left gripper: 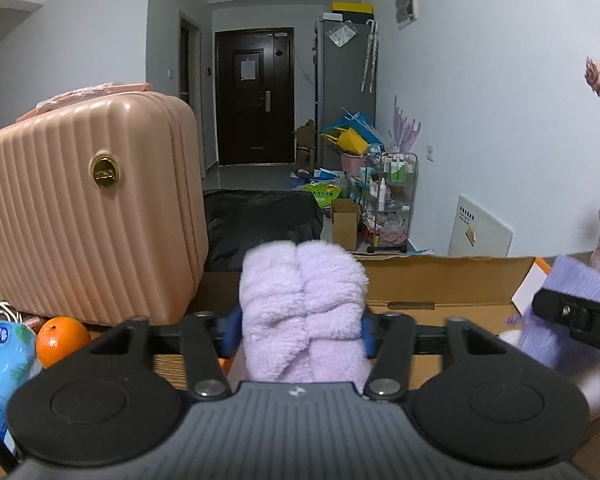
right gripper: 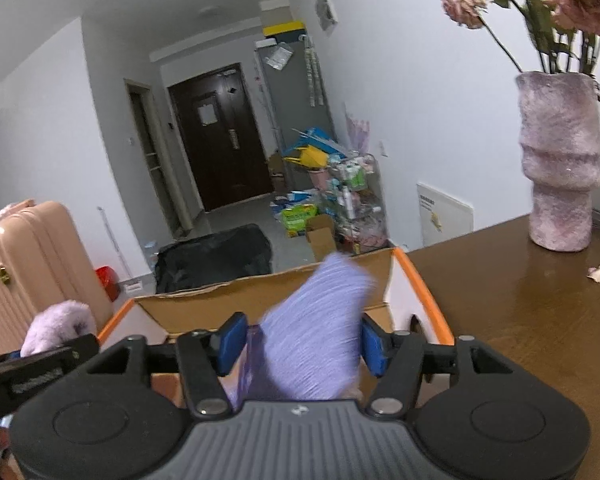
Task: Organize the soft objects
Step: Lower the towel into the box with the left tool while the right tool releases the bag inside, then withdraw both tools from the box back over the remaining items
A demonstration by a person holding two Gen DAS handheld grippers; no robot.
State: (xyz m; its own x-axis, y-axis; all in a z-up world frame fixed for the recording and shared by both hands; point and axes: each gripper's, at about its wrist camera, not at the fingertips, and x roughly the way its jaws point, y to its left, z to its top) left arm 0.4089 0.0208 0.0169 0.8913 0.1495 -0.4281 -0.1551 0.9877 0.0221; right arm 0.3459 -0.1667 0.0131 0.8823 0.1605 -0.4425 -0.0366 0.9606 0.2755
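Soft items, two: one fluffy lilac cloth (left gripper: 304, 308) at centre frame of my left wrist view, and one ribbed lavender cloth (right gripper: 320, 332) at centre frame of my right wrist view, blurred.

Containers, one: a cardboard box (left gripper: 440, 280) with orange-edged flaps, lying across the middle of both views behind the cloths.

Grippers, two. My left gripper (left gripper: 300, 330) is closed partway onto the fluffy lilac cloth, its blue pads (left gripper: 230, 330) pressing both sides, the cloth standing up above them in front of the box. My right gripper (right gripper: 298, 342) pinches the ribbed lavender cloth between its blue pads, jaws at a middling gap, the cloth rising over the box opening.

Other stock: one pink ribbed suitcase (left gripper: 88, 208), left of frame; one orange (left gripper: 62, 340) just beside its base; one blue tissue pack (left gripper: 0, 364), lower left; one mauve vase (right gripper: 560, 160) holding dried roses, upper right.

Surface: brown wooden table (right gripper: 520, 320). Room: white walls, dark door (left gripper: 254, 96) at upper centre, cluttered floor beyond.
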